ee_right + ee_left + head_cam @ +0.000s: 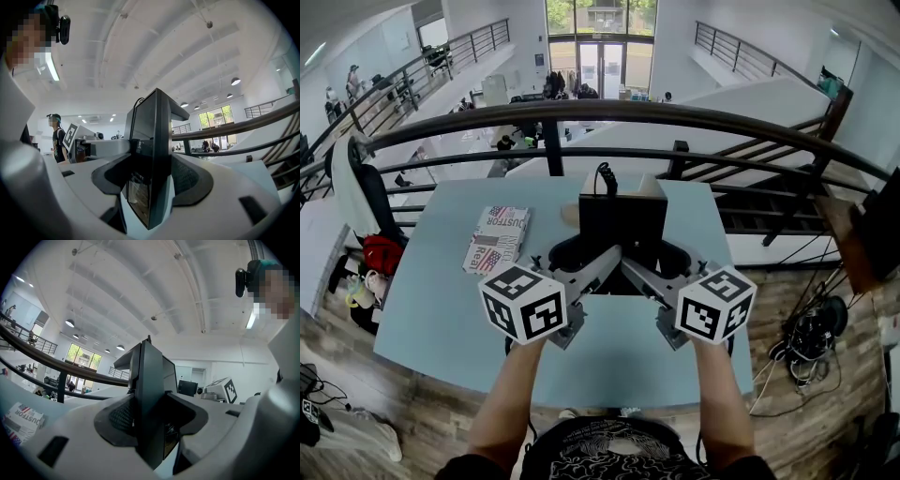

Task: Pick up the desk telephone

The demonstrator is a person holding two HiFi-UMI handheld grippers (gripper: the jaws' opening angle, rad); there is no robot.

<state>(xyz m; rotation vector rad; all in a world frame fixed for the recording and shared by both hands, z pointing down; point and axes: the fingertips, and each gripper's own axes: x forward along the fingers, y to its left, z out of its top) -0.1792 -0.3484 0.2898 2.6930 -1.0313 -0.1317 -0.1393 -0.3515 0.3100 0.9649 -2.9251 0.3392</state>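
Holding the black desk telephone (622,223) from both sides, the two grippers meet over the far middle of the blue table (441,281). The left gripper (598,265) comes in from the near left and its jaws are partway open, one on each face of the phone's left edge, pressing on it. The right gripper (639,270) comes in from the near right and does the same on the phone's right edge. In each gripper view the phone stands up thin and dark between the two grey jaws, and the dark pads touch it on both sides.

A black cord (602,176) curls up from the far end of the phone. From above I cannot tell if the phone's bottom touches the table.

Each gripper has a white cube with black squares, the left cube (522,302) and the right cube (715,303), close to the person's hands.

A flat box with red and blue print (499,238) lies on the table, to the left of the phone and apart from it. A dark railing (675,117) runs past the far side of the table.
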